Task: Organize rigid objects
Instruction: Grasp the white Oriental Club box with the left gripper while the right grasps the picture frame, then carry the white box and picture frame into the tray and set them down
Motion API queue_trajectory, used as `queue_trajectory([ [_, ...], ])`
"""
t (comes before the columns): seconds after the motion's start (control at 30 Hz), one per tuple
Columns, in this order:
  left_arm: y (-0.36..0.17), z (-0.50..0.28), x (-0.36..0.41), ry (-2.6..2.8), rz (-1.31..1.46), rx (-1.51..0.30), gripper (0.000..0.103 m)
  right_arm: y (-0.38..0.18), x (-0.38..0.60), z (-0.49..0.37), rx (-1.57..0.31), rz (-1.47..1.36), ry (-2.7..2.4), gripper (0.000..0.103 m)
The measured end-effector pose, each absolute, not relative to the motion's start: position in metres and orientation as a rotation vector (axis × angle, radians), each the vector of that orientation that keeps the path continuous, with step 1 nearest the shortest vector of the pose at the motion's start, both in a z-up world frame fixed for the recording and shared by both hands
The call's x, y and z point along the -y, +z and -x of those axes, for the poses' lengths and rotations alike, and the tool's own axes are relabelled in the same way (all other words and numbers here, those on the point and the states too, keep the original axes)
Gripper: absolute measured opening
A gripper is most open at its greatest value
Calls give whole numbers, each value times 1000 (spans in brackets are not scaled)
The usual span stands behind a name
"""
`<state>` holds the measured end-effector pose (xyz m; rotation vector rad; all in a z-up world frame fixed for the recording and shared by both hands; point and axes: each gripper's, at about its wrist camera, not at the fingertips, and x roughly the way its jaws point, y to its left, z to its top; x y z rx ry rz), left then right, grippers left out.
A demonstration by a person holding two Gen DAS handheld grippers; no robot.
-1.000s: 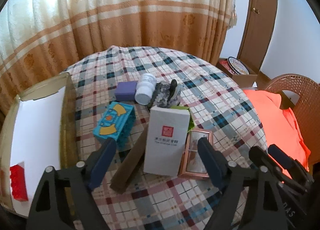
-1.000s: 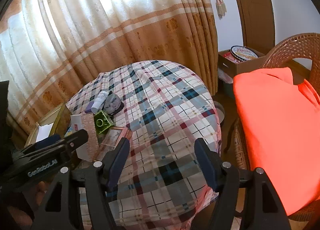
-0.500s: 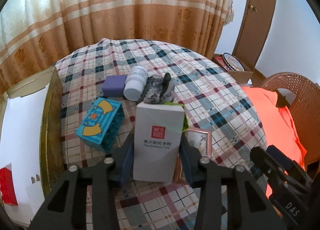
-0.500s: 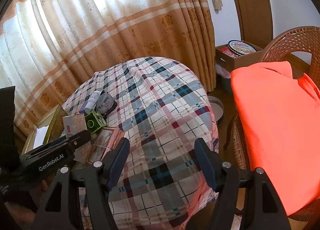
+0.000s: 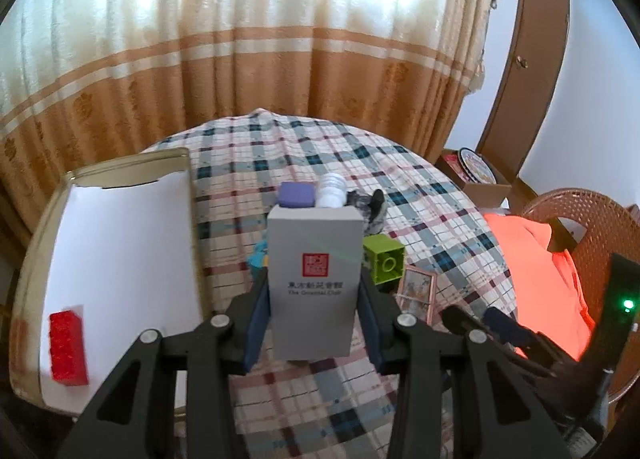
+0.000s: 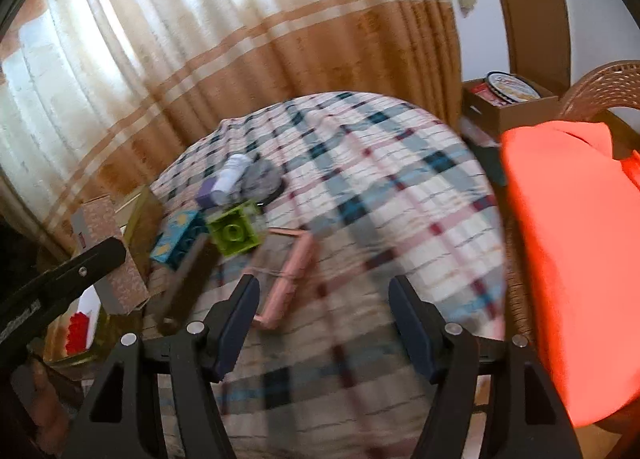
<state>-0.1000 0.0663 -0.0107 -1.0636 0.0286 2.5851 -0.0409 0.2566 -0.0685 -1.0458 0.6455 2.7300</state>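
Note:
My left gripper [image 5: 314, 319] is shut on a tall white box with a red seal [image 5: 314, 279] and holds it upright above the plaid table [image 5: 420, 195]. The box also shows in the right wrist view [image 6: 108, 259]. A white-lined tray [image 5: 120, 243] at the left holds a red brick [image 5: 67, 347]. On the table lie a green brick [image 5: 384, 264], a pink frame [image 5: 416, 293], a purple block [image 5: 297, 195], a white bottle [image 5: 332, 189] and a blue toy block [image 6: 178, 233]. My right gripper [image 6: 324, 323] is open and empty above the table's near side.
A wicker chair [image 5: 576, 219] with an orange cloth [image 5: 540, 275] stands at the right. A cardboard box with a round tin [image 6: 508, 93] sits on the floor beyond. A curtain [image 5: 240, 39] hangs behind the table. A dark brown bar [image 6: 188, 279] lies by the blue block.
My left gripper closed on the white box and lifted it off the table, uncovering the green brick. My right gripper swung left toward the pink frame.

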Motion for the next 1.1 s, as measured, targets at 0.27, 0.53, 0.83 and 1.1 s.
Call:
queue_trajectory([
  [0.27, -6, 97, -43, 2621, 1064, 7, 40, -73, -223, 79, -537, 1189, 2729, 69],
  [0.53, -1, 97, -22, 2669, 1053, 5, 40, -79, -203, 107, -319, 1281, 2623, 69],
  [0.83, -3, 95, -7, 2685, 1067, 39, 41, -80, -205, 107, -190, 1327, 2607, 50],
  [1.1, -3, 93, 2, 2699, 1067, 62, 41, -75, -222, 92, -357, 1318, 2657, 49],
])
